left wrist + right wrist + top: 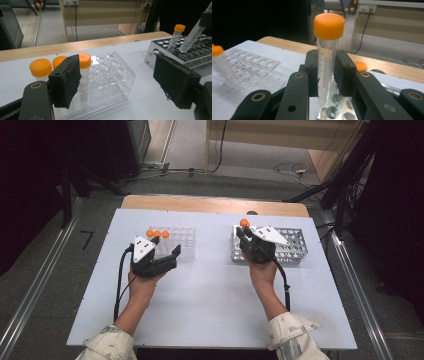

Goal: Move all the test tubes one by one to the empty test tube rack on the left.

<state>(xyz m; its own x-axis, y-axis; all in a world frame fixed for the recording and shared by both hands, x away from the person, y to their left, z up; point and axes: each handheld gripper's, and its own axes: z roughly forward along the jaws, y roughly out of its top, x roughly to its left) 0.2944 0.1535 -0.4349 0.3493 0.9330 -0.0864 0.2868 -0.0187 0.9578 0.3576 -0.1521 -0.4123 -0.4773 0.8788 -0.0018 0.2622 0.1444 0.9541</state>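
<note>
While the left gripper [162, 256] is waiting spread-fingered by the clear rack [181, 242], the right gripper's [327, 72] fingers are pinching an orange-capped tube [327, 50] above the metal rack [292, 245] near the table's far right corner, apparently mid-transfer and next needing carriage to an empty clear-rack well.

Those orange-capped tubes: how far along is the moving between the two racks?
Which way they travel I can't tell. The right tongs are shut on one orange-capped tube, held over the metal rack. Another tube already stands tilted in that rack. Three capped tubes stand in the clear rack, with the left tongs open beside them. So roughly one is done, one is in hand, three are left.
</note>
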